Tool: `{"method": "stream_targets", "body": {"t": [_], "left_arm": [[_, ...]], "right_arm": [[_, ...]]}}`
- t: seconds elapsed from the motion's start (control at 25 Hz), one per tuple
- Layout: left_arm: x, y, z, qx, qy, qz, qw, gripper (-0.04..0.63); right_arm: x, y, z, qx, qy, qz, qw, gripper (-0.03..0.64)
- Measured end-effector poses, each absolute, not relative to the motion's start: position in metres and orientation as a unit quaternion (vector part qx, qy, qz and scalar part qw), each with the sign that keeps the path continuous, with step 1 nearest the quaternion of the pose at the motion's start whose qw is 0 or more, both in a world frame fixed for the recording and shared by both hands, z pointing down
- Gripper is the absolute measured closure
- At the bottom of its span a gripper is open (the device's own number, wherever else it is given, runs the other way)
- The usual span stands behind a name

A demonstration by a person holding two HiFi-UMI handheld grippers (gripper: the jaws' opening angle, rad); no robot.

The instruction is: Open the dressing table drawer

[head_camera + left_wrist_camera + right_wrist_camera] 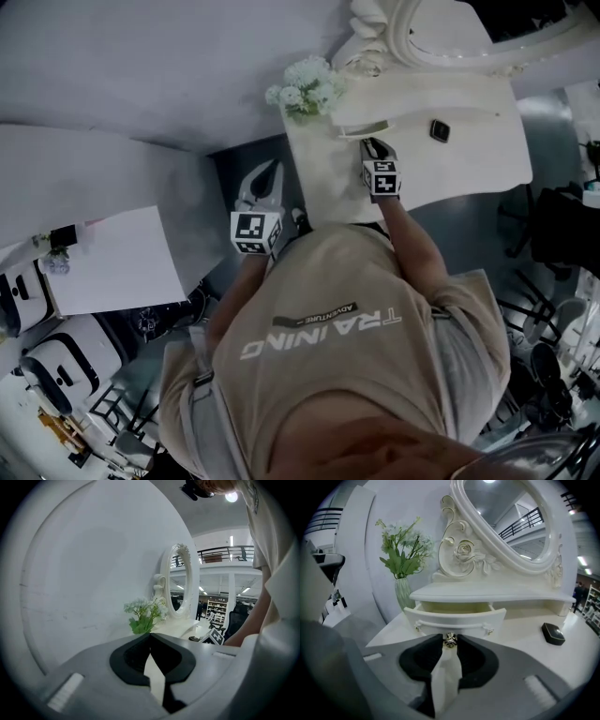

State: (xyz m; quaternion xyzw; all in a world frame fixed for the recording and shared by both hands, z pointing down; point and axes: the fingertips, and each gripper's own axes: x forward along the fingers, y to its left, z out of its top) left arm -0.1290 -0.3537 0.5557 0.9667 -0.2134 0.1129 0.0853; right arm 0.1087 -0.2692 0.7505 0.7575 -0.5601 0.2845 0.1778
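Drawer (454, 618) partly out, can't see what's inside

Right gripper (450, 636) fingers clamp the knob (450, 641), half hiding it; left gripper (150, 635) fingers pinched together, empty.

Light was soft and dim; a ceiling lamp (231, 497) glared above the mirror (180, 581); both gripper views bowed toward black edges.

Your right gripper (450, 639) is smooth grey plastic with matt black pads (424, 660). The knob (450, 641) gleams like polished metal. The drawer (454, 619) and carved mirror frame (464, 550) wear smooth cream paint, softly glossy; the vase (403, 595) looks like ribbed glass.
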Motion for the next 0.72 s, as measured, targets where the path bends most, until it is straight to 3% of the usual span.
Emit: {"method": "stream_targets", "body": {"t": [0.72], "left_arm": [[-0.112,-0.312,0.542,0.965,-0.225,0.11,0.071,0.588]], "right_arm": [[0.095,-0.238,0.753,0.712,-0.606,0.314,0.167,0.485]]}}
